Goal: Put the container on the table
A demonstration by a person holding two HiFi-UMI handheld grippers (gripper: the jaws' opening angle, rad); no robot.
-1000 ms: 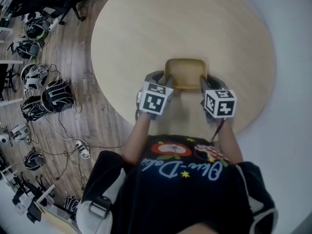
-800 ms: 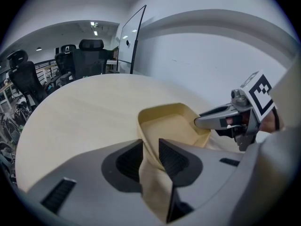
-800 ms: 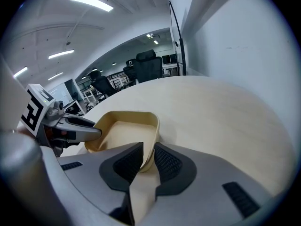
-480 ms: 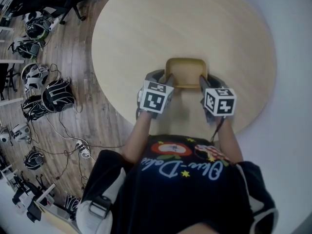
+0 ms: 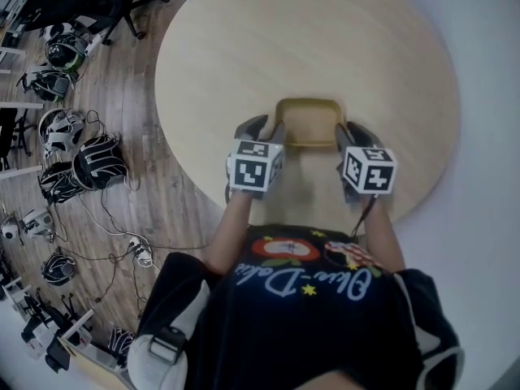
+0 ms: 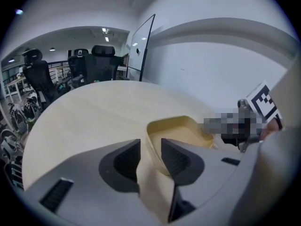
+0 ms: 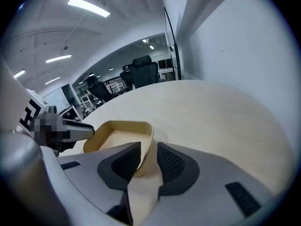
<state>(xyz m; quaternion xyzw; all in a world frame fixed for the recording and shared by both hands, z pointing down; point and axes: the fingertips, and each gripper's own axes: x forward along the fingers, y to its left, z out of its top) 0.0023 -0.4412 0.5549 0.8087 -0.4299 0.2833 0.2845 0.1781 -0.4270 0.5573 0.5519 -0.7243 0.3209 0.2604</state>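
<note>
The left gripper (image 5: 268, 128) has just been opening its jaws, which now stand wide with the wall of the container (image 5: 310, 120) loose between them. The right gripper (image 5: 351, 130) straddles the opposite wall, its jaws slightly apart. The container sits flat near the front edge of the round table (image 5: 309, 39), with bare top beyond, and it hasn't shifted since a moment ago.

Wood plank floor (image 5: 122, 104) at left. Black-and-white helmet-like gear (image 5: 96, 161) in row along left edge; cables (image 5: 101, 210) trail near it, white power strip (image 5: 136, 250) nearer. Black office chairs (image 6: 101, 62) far; glass panel (image 6: 145, 48) upright beside white wall (image 6: 211, 65); ceiling strip lights (image 7: 88, 6) lit
</note>
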